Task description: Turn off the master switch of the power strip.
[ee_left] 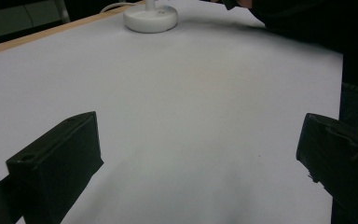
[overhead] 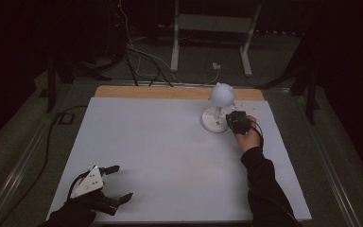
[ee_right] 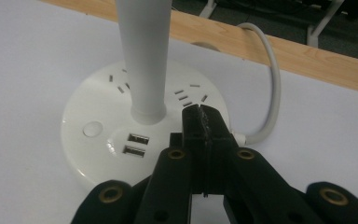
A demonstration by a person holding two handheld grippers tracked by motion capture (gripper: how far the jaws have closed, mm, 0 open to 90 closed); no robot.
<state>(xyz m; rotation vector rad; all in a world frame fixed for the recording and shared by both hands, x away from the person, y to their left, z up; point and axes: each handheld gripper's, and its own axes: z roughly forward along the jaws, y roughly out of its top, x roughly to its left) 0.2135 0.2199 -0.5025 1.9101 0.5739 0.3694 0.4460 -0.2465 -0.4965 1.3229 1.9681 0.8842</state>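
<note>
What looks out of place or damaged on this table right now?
Nothing stands out. The white desk lamp stands upright on its round base, cord intact; right gripper shut over the base, left gripper open.

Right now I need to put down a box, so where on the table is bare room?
The wide white middle between the left gripper at the near left corner and the lamp base is bare, as is the far left. It is crowded at the far right, where the right gripper sits shut over the base beside its cord.
</note>
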